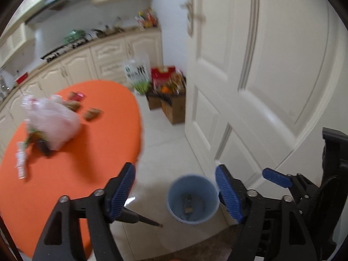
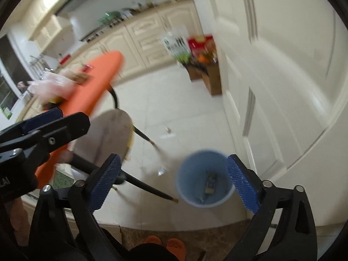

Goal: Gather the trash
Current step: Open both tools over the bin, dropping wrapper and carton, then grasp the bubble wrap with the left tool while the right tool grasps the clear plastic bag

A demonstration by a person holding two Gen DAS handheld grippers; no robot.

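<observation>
A: Any readable text?
B: No. White bag point(image 1: 137, 70) by the cabinets has dark print, too blurred. Wrappers too.
A: Trash location?
B: Blue bin point(image 1: 192, 199) on the floor by the white door point(image 1: 271, 76), a wrapper point(image 1: 188, 204) inside. More wrappers point(image 1: 92, 113) and a pink plastic bag point(image 1: 54, 119) on the orange counter point(image 1: 87, 152).
A: Grippers?
B: Left hand-held gripper point(image 1: 174, 187) spread wide, nothing between its pads, bin framed below. Right hand-held gripper point(image 2: 174, 178) spread wide, nothing held, bin point(image 2: 205, 177) just inside its right pad.
</observation>
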